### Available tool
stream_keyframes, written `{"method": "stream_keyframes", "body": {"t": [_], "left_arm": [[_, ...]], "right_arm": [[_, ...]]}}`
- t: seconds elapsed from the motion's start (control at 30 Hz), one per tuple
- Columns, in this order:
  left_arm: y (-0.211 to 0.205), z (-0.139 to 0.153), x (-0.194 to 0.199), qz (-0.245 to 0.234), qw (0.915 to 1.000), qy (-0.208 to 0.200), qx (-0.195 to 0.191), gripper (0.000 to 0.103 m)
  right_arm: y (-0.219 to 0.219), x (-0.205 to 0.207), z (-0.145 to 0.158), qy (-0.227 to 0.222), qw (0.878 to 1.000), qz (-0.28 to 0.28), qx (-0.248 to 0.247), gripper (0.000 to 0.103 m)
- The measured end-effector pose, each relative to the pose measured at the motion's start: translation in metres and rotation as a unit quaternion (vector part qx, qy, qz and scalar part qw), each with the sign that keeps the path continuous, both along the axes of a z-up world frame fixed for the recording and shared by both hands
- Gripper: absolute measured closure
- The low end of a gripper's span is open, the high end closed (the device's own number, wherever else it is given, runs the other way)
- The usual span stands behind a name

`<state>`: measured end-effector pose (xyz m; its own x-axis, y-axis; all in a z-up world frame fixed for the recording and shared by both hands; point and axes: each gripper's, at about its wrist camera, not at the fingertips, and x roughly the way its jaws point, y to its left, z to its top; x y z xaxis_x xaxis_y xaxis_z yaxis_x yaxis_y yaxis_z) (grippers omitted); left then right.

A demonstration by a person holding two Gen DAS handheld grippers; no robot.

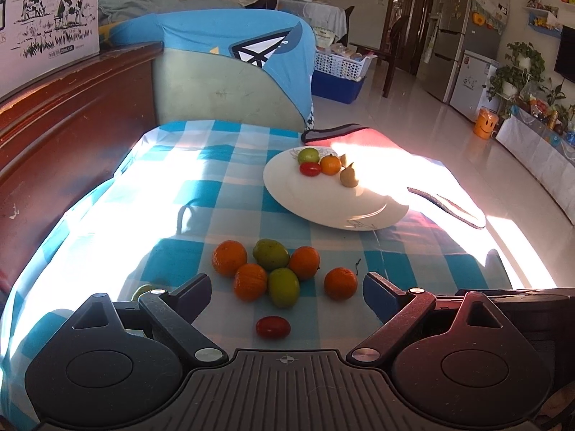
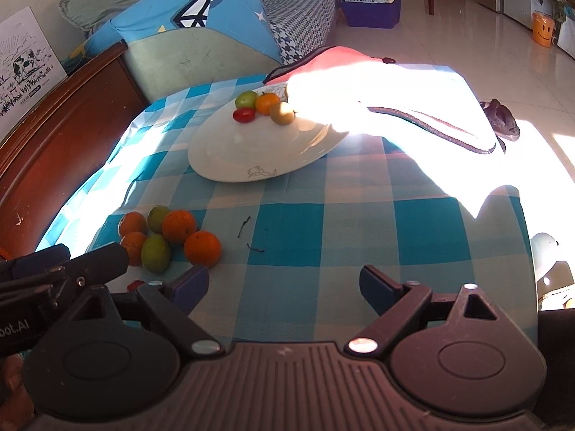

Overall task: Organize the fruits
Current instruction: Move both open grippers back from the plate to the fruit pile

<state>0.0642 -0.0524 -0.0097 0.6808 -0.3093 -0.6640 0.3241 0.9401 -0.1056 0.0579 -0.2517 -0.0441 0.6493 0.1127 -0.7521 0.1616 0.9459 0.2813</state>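
Observation:
A white plate (image 1: 309,197) (image 2: 251,151) on the checked cloth holds a green fruit (image 1: 308,155), a cherry tomato (image 1: 310,169), an orange (image 1: 330,164) and a small brown pear (image 1: 348,176). Nearer me lies a cluster of several oranges (image 1: 229,257) and two green fruits (image 1: 270,254), with a lone orange (image 1: 340,283) and a cherry tomato (image 1: 272,327) apart. My left gripper (image 1: 287,291) is open, low over the cluster, the tomato between its fingers' line. My right gripper (image 2: 284,287) is open and empty over bare cloth, right of the cluster (image 2: 178,226).
A pink cloth (image 1: 377,140) (image 2: 359,72) lies behind and right of the plate in bright sun. A wooden bench (image 1: 72,115) runs along the left. A blue cushion (image 1: 222,64) stands behind the table. Another green fruit (image 1: 142,291) peeks left of my left gripper.

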Motion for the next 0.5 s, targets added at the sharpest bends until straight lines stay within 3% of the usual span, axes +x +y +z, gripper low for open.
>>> {"method": "stream_keyframes", "body": {"t": [0.5], "left_arm": [[0.030, -0.022, -0.024, 0.029, 0.9990, 0.032, -0.007, 0.010]], "right_arm": [[0.018, -0.013, -0.005, 0.005, 0.999, 0.035, -0.011, 0.013]]}}
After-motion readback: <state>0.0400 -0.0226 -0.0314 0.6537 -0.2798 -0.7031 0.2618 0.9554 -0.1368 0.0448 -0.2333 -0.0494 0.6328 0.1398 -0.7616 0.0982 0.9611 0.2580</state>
